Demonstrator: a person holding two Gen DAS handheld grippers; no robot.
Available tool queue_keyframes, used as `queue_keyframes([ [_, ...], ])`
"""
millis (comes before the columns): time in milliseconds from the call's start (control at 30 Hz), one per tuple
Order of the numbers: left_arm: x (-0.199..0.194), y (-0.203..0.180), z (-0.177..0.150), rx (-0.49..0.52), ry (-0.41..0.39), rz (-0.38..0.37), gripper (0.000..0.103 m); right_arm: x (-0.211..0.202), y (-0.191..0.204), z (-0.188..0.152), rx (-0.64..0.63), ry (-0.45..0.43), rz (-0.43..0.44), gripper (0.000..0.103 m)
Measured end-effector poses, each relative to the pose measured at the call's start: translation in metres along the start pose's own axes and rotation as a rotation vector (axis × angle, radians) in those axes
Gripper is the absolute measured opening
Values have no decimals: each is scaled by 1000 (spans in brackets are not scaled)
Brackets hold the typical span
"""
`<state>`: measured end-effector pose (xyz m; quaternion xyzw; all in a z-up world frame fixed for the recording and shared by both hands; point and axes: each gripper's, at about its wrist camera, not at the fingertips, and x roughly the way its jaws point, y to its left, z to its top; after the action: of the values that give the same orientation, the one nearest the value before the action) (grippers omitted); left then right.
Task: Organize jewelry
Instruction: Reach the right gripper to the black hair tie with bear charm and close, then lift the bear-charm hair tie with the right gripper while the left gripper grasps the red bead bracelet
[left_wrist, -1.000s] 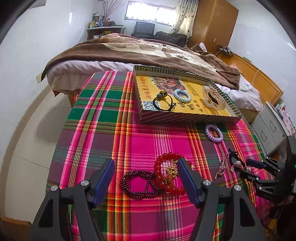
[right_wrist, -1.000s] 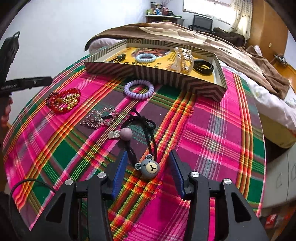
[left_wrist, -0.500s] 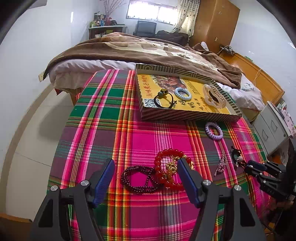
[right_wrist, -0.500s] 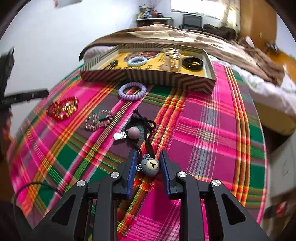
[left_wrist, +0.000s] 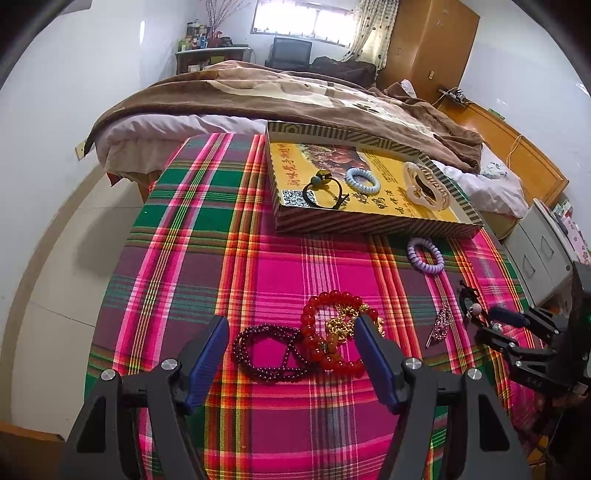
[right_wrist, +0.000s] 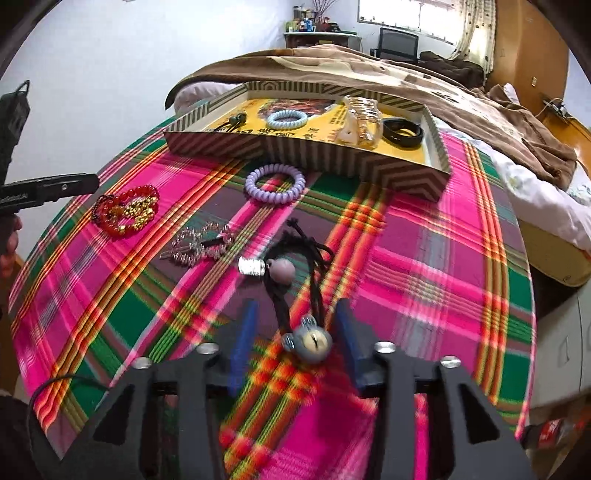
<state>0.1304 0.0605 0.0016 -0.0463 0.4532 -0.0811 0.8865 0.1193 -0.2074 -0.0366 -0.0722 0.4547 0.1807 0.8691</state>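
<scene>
Black-corded bear hair tie (right_wrist: 308, 338) is framed, ungripped, by the just-reopened right gripper (right_wrist: 295, 347); a firmer pinch is likely needed, then the tray (right_wrist: 303, 157) at twelve o'clock. Left gripper (left_wrist: 291, 354) is held open over beads.

A counter covered by a pink, green and orange plaid cloth (left_wrist: 177, 229) stands against a bed. Lying directly on it: a shallow striped box (left_wrist: 369, 225) at the far edge, a lilac coil hair tie (right_wrist: 275, 183) just before the box, a sparkly hair clip (right_wrist: 199, 246), a black hair tie with a grey bear charm (right_wrist: 308, 338), a red bead bracelet (left_wrist: 332, 328) touching a dark maroon bead bracelet (left_wrist: 269, 350).
</scene>
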Motion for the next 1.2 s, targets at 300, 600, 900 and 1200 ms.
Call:
queue_keyframes([
  [300, 9, 0, 1, 15, 28, -9, 69, 8, -3, 9, 49, -19, -34, 15],
  [600, 30, -15, 8, 97, 66, 7, 69, -20, -17, 9, 126, -118, -19, 15],
  [900, 49, -30, 25, 245, 93, 140, 55, -32, -25, 10, 180, -156, -10, 15],
  [1200, 64, -41, 20, 332, 134, 148, 54, -32, -28, 10, 199, -168, 8, 15],
])
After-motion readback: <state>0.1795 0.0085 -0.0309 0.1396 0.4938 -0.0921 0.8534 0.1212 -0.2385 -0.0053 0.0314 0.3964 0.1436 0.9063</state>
